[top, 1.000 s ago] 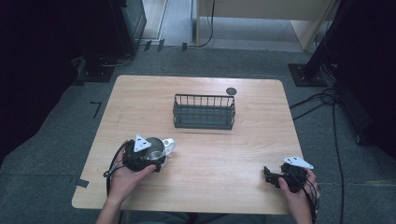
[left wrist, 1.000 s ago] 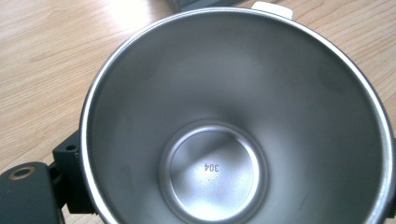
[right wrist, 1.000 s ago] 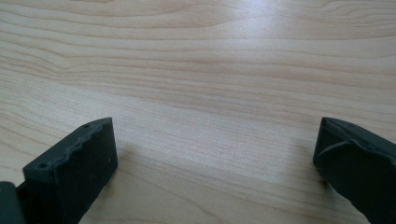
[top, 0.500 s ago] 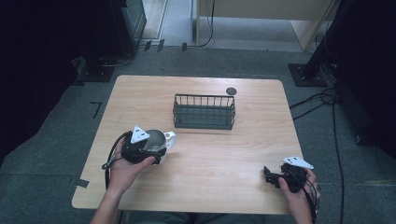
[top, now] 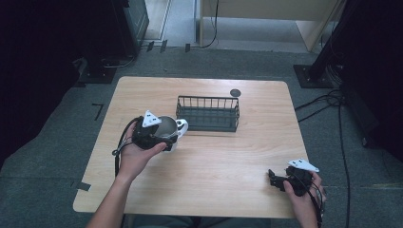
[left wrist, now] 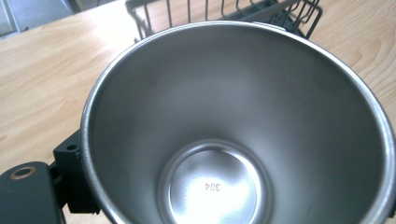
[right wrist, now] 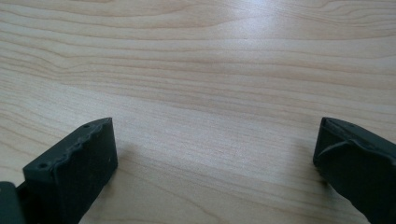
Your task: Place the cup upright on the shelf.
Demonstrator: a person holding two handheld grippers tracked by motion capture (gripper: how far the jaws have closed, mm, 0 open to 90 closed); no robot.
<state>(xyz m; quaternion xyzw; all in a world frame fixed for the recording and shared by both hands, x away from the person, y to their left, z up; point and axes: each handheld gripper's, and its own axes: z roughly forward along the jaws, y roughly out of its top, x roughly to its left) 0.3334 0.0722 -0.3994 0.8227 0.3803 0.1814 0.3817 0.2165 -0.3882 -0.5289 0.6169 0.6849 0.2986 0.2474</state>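
High view: we see the left claw point(top: 164, 137) clamped on a steel cup point(top: 167, 127), held just beside the wire basket point(top: 208, 114) on the counter point(top: 228, 156). In the left gripper view we look straight into the cup, with the basket behind it. The right claw point(top: 275, 179) rests near the counter's front right corner, spread wide with nothing in it.

Steel cup point(left wrist: 233, 126) — white handle, open mouth, empty — just beside wire basket point(top: 208, 114).
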